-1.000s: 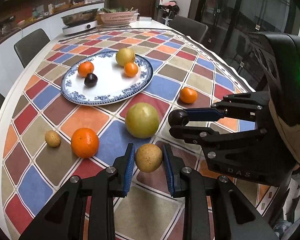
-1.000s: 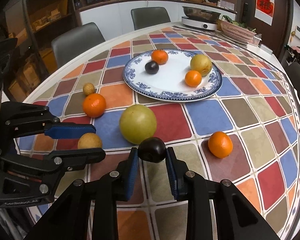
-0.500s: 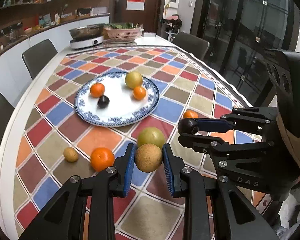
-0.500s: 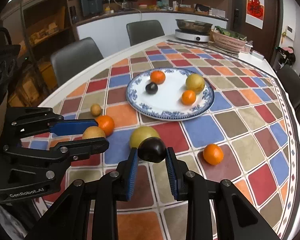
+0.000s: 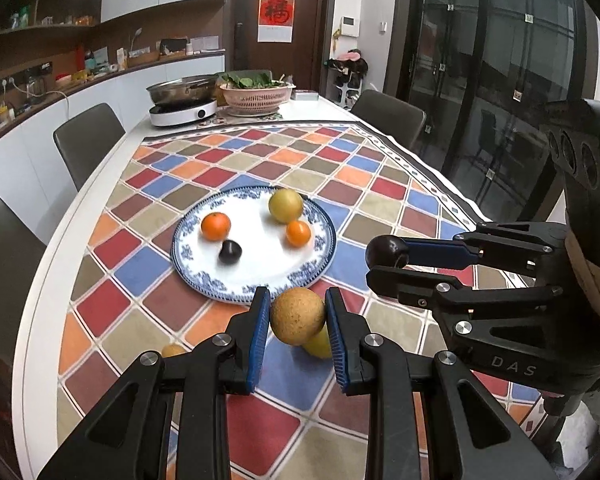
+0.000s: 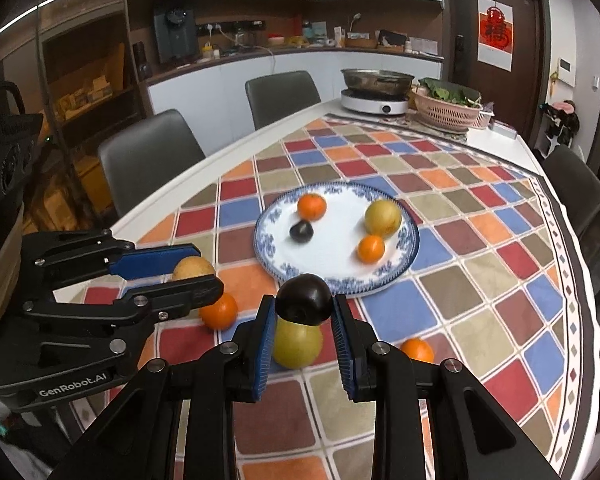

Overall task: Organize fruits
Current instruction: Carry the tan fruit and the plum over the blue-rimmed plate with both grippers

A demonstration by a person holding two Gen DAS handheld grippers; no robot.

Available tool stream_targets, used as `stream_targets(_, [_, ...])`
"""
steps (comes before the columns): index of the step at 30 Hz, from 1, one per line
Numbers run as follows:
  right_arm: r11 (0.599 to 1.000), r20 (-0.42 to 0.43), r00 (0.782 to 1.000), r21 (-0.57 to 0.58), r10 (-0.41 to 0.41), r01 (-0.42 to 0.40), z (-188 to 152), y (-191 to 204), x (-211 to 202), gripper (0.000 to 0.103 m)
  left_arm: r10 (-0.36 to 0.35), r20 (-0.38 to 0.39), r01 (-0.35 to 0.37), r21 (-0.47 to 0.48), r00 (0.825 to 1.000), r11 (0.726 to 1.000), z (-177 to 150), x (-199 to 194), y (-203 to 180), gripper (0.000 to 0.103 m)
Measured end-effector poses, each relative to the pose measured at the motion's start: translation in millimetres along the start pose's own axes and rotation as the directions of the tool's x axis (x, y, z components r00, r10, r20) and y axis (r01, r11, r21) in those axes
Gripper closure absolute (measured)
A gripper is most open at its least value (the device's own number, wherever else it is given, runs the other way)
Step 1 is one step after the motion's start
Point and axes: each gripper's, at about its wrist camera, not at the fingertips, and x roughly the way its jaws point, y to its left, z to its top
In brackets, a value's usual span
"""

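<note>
Two grippers, two fruits, both clear of the cloth. Left gripper: blue ribbed pads clamped on a tan russet fruit, round, matt, finely speckled skin; lower centre of the left wrist view, pinched across the widest part, presumably so a smooth ball cannot roll out. Right gripper: same ribbed pads clamped on a dark plum, near-black, glossy, slightly dimpled underneath; lower centre of the right wrist view, also seen at centre right of the left wrist view. Blue-and-white plate: glazed ceramic, patterned rim, plain white well, centre of frame, just beyond both held fruits; apparent collecting place, already carrying two oranges, one yellow-green fruit and one dark plum. Loose on the checked tablecloth, lower half of frame: large yellow-green fruit directly behind the held plum, one orange at lower left, one orange at lower right. Cloth: soft-looking, multicoloured squares with pale borders. Judgement: both fruits bound for the plate, loose ones not yet gathered.
</note>
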Motion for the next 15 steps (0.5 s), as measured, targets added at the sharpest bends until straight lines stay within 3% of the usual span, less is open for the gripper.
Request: stream_targets(15, [1.000,0.003,1.000,0.011,-0.009,0.009,42,-12,25,0.074,0.004,0.023,-0.004,0.022,1.000,1.000,40,25,27,0.075])
